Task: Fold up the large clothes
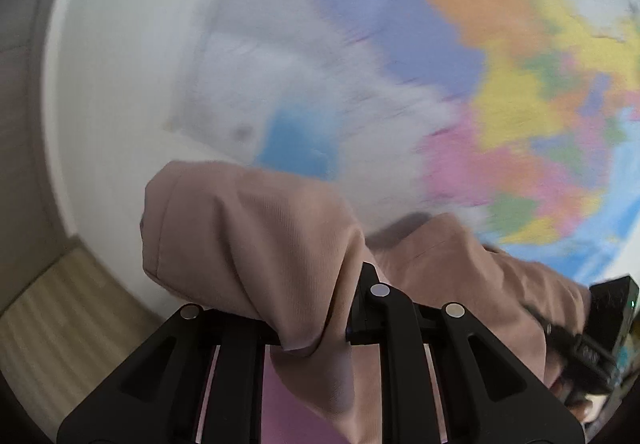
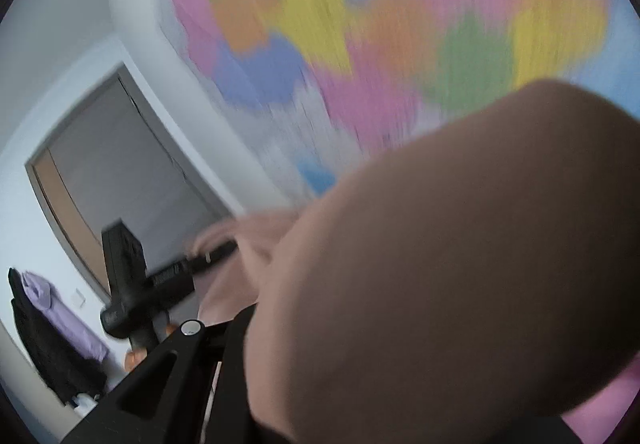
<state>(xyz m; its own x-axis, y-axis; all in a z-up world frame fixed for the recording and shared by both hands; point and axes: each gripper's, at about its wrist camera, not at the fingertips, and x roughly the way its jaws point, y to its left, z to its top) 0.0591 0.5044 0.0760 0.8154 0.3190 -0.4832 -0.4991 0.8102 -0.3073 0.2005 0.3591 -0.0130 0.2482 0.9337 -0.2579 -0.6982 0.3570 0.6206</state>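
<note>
A large pinkish-beige garment [image 1: 248,228] hangs bunched in the air in front of a wall. My left gripper [image 1: 312,320] is shut on a fold of it, and the cloth spills over and below the fingers. From there the fabric runs right to my right gripper [image 1: 552,328], held by a hand at the frame's edge. In the right wrist view the garment [image 2: 440,264] balloons over most of the picture and hides one finger of my right gripper [image 2: 280,324], which is shut on it. The left gripper [image 2: 216,250] pinches the cloth's far end.
A big colourful wall map [image 1: 500,63] fills the blurred background. A pink surface [image 1: 280,404] lies below the grippers. A grey door [image 2: 120,163] stands at the left, with black and purple clothes [image 2: 48,316] hanging beside it. Pale flooring [image 1: 60,324] shows at the lower left.
</note>
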